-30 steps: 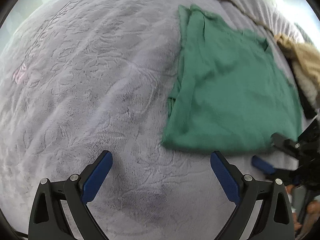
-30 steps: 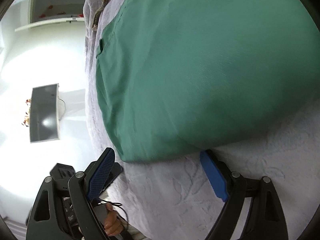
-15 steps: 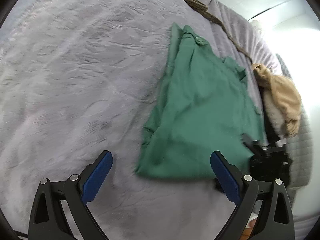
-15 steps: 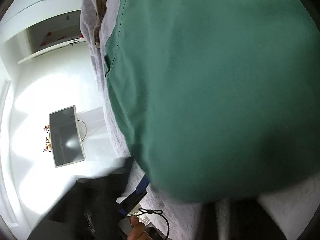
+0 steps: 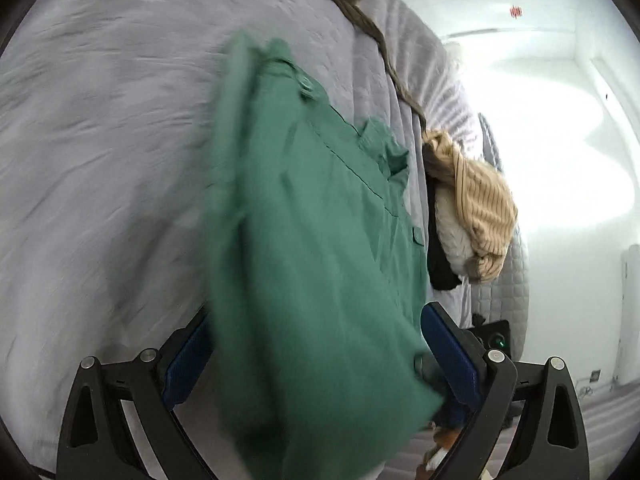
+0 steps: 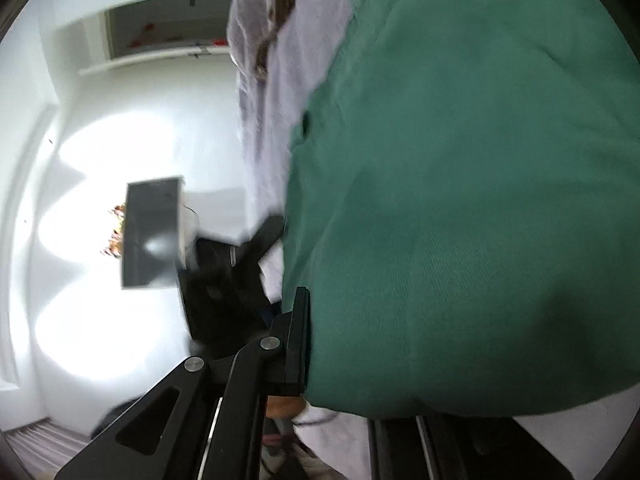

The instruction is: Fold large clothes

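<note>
Green garment [image 5: 320, 248] lies folded lengthwise on the grey bedspread [image 5: 100, 140], its near end lifted off the bed and hanging between your two tools. In the right wrist view the garment [image 6: 480, 200] fills most of the frame, draped over the tool.

Your right gripper [image 6: 316, 344]: jaws pinched nearly together on the garment's near edge. Only one black finger [image 6: 298, 340] shows, pressed flat against the cloth; the other is hidden under the fabric.

Your left gripper [image 5: 316, 352]: jaws wide apart. The garment's lifted corner hangs down in the gap between the blue pads [image 5: 188, 360]. Cloth covers part of the left-hand pad, but blur keeps you from telling whether either pad really touches it. Nothing is clamped there.

Beyond the garment, at the bed's far edge, sits a pile of clothes [image 5: 476, 216]: tan ribbed knit on top, white and black pieces beneath. A brown braided strip [image 5: 372, 36] runs along the bedspread toward that pile. In the right wrist view a dark screen [image 6: 152, 232] hangs on the white wall, and the left gripper's black body [image 6: 228, 276] shows blurred beside the bed edge.
</note>
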### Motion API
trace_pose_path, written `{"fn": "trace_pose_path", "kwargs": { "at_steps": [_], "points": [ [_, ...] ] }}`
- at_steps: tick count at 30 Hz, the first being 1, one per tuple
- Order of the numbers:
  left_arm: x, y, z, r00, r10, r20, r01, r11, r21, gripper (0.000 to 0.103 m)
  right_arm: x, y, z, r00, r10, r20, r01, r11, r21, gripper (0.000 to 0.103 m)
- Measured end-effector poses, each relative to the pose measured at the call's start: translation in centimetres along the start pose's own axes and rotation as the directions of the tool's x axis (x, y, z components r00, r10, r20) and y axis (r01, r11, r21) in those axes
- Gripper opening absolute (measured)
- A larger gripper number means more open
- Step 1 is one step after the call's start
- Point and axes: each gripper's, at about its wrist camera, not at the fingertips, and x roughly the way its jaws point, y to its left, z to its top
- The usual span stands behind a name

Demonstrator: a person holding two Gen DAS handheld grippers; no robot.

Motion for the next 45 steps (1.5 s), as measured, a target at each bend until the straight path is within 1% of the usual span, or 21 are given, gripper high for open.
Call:
{"fn": "trace_pose_path", "kwargs": {
  "at_steps": [3,5,7,8,9,10,12,13,15,18,20,22,24,27,30,34,37,39,41,43,45],
  "points": [
    [2.6,-1.0,1.2,0.996,0.077,-0.039,-0.076,0.997,0.033,0.099,1.6,-1.3,-0.9,0.982,-0.162,-0.102,0.162,0.987,-0.008,0.012],
    [3.9,-1.4,1.5,0.982,0.181,-0.045,-0.178,0.982,0.067,0.095,1.6,-1.9,-1.7,0.966,-0.197,-0.170,0.195,0.980,-0.026,0.012],
    [4.8,-1.6,1.5,0.958,0.283,-0.046,-0.278,0.956,0.095,0.053,0.0,-1.6,-2.2,0.956,-0.220,-0.193,0.209,0.975,-0.075,0.012],
    [5.2,-1.5,1.5,0.938,0.343,-0.047,-0.336,0.935,0.110,0.045,-1.4,-1.3,-2.2,0.955,-0.230,-0.188,0.213,0.971,-0.107,0.012],
    [5.3,-1.5,1.4,0.930,0.364,-0.040,-0.358,0.926,0.118,0.033,-3.1,-0.9,-2.0,0.957,-0.235,-0.172,0.214,0.968,-0.132,0.012],
    [5.0,-1.4,1.5,0.932,0.362,-0.031,-0.356,0.927,0.117,0.027,-4.9,-0.6,-1.5,0.960,-0.247,-0.133,0.227,0.962,-0.150,0.012],
    [4.4,-1.7,1.6,0.939,0.342,-0.010,-0.339,0.934,0.116,0.020,-8.2,0.0,0.0,0.954,-0.301,-0.017,0.293,0.939,-0.182,0.012],
    [4.1,-2.1,1.5,0.939,0.345,0.007,-0.343,0.931,0.126,0.019,-9.2,0.2,0.8,0.942,-0.335,0.032,0.334,0.922,-0.195,0.012],
    [3.6,-3.2,1.2,0.930,0.365,0.048,-0.368,0.915,0.166,0.017,-10.5,-0.1,2.9,0.902,-0.416,0.116,0.432,0.875,-0.218,0.011],
    [3.2,-4.7,1.0,0.916,0.391,0.091,-0.401,0.893,0.205,0.017,-8.6,-1.7,4.7,0.859,-0.497,0.125,0.512,0.817,-0.265,0.008],
    [2.7,-5.7,0.9,0.913,0.392,0.113,-0.407,0.887,0.216,0.017,-6.1,-3.3,4.7,0.835,-0.542,0.094,0.543,0.784,-0.302,0.008],
    [2.4,-7.2,0.8,0.909,0.391,0.141,-0.414,0.881,0.228,0.014,-4.5,-4.2,4.2,0.814,-0.572,0.103,0.570,0.750,-0.337,0.008],
    [2.3,-9.3,0.5,0.907,0.389,0.163,-0.419,0.872,0.253,0.013,-4.8,-4.4,4.2,0.822,-0.559,0.111,0.560,0.757,-0.337,0.008],
    [3.5,-13.8,-0.1,0.900,0.391,0.195,-0.435,0.841,0.321,0.013,-6.6,-5.2,4.7,0.884,-0.464,0.056,0.459,0.839,-0.291,0.008],
    [5.1,-18.7,-0.8,0.888,0.400,0.229,-0.460,0.786,0.413,0.013,-10.2,-5.7,4.7,0.924,-0.378,0.062,0.381,0.890,-0.253,0.008],
    [8.5,-25.3,-1.9,0.884,0.395,0.251,-0.467,0.712,0.523,0.013,-17.4,-7.4,5.2,0.932,-0.319,0.171,0.347,0.922,-0.171,0.008],
    [13.6,-30.4,-3.5,0.867,0.426,0.258,-0.486,0.609,0.627,0.013,-22.9,-10.0,5.8,0.918,-0.312,0.245,0.341,0.936,-0.084,0.009],
    [17.0,-32.4,-4.7,0.863,0.446,0.237,-0.475,0.559,0.680,0.013,-25.4,-12.3,5.9,0.907,-0.321,0.274,0.339,0.940,-0.022,0.010],
    [21.3,-33.6,-6.6,0.859,0.471,0.203,-0.454,0.513,0.728,0.013,-26.3,-14.1,6.0,0.910,-0.309,0.275,0.313,0.949,0.031,0.011],
    [24.9,-33.8,-7.9,0.852,0.490,0.184,-0.445,0.491,0.749,0.013,-27.0,-16.1,5.9,0.919,-0.287,0.270,0.275,0.958,0.082,0.011],
    [28.6,-33.4,-8.7,0.838,0.524,0.155,-0.444,0.489,0.751,0.013,-27.4,-17.7,5.7,0.932,-0.238,0.272,0.215,0.970,0.113,0.011]
  ]
}}
